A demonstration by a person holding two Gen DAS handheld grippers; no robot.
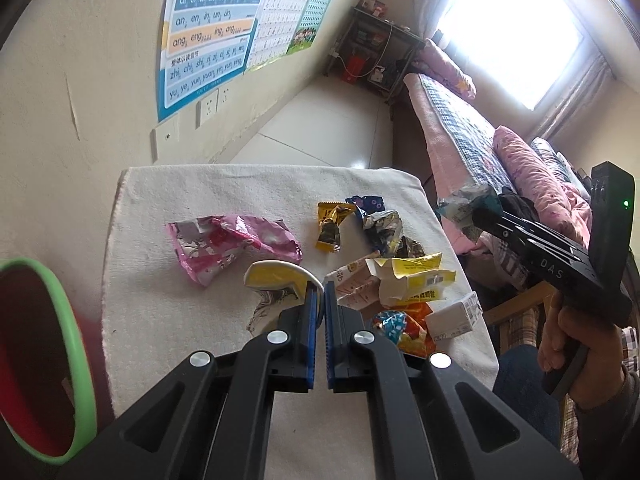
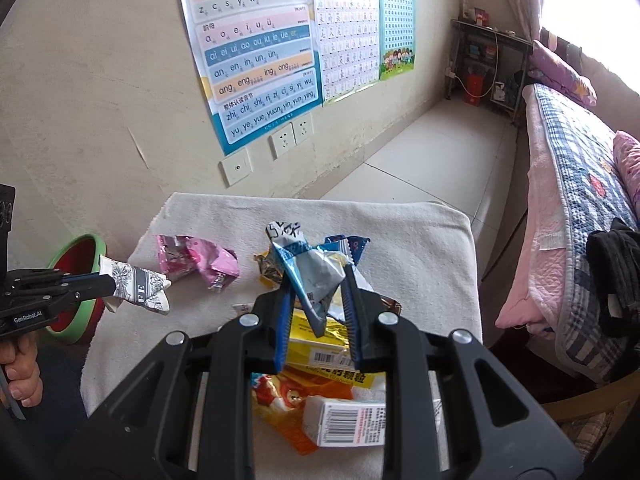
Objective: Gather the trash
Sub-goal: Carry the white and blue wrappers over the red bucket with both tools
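My left gripper is shut on a crushed paper cup with a black-and-white pattern, held above the towel-covered table; the cup also shows in the right wrist view. My right gripper is shut on a crumpled blue-and-silver wrapper, lifted above the pile; it also shows in the left wrist view. On the table lie a pink wrapper, a yellow candy wrapper, a yellow carton, an orange wrapper and a small white box.
A red bin with a green rim stands at the left of the table, also seen in the right wrist view. The wall with posters is behind. A bed runs along the right. Tiled floor lies beyond the table.
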